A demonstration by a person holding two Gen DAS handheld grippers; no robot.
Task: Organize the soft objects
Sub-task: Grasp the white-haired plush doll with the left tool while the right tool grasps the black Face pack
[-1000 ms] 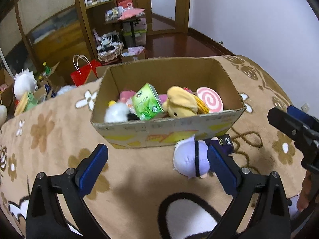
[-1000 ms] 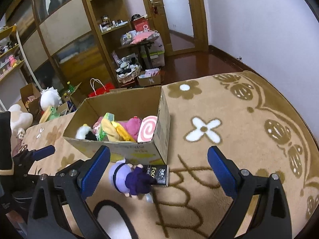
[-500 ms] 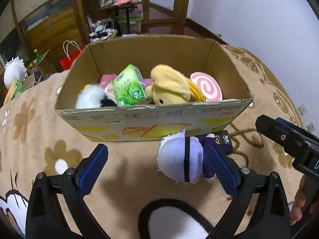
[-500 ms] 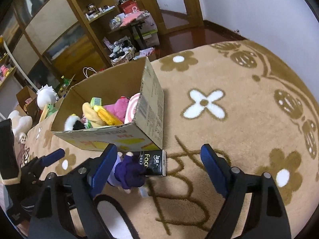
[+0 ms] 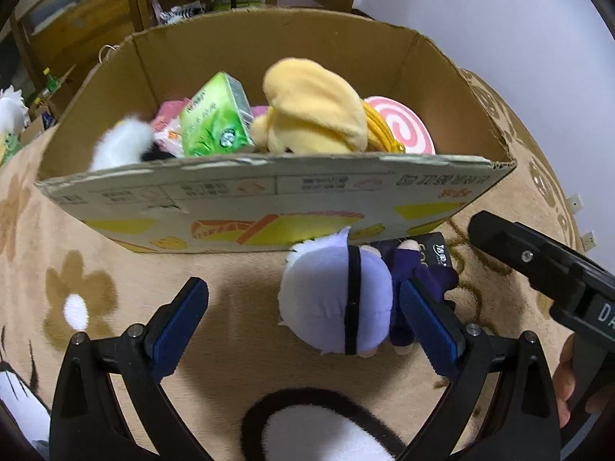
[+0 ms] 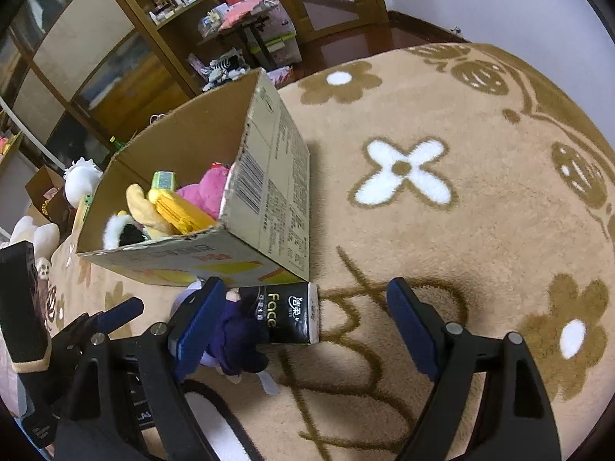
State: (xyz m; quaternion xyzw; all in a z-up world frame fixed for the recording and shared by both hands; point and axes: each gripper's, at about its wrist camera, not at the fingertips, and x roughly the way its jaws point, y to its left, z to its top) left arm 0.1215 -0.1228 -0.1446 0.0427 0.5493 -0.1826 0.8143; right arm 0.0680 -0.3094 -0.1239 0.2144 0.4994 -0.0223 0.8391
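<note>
So I've got my left hand-held gripper (image 5: 303, 319) spread wide and low over the carpet (image 5: 238, 299); the little plush doll (image 5: 334, 299) with the pale lavender head and dark purple body lies on its side between the blue pads, closer to the right pad (image 5: 426, 326), which sits right against the doll's body; can't honestly tell if it's touching; the left pad is well apart from it. My right hand-held gripper (image 6: 303, 326) is wide too, empty, down near the same spot from the other side; its left pad (image 6: 196, 319) is just beside the doll (image 6: 238, 334). The black tissue pack (image 6: 286, 313) with "Face" printed on it lies on the carpet (image 6: 442, 249) right behind the doll, near the corner of the cardboard box (image 5: 269, 196); the doll's body overlaps its near edge. The box stands open just beyond, already stuffed with a yellow plush (image 5: 311, 113), a green tissue pack (image 5: 213, 119), a pink swirl cushion (image 5: 401, 130) and a white and black fluffy toy (image 5: 123, 146); from the right wrist view there's also a pink plush (image 6: 209, 192) in there. The carpet is tan with brown and white flowers.
</note>
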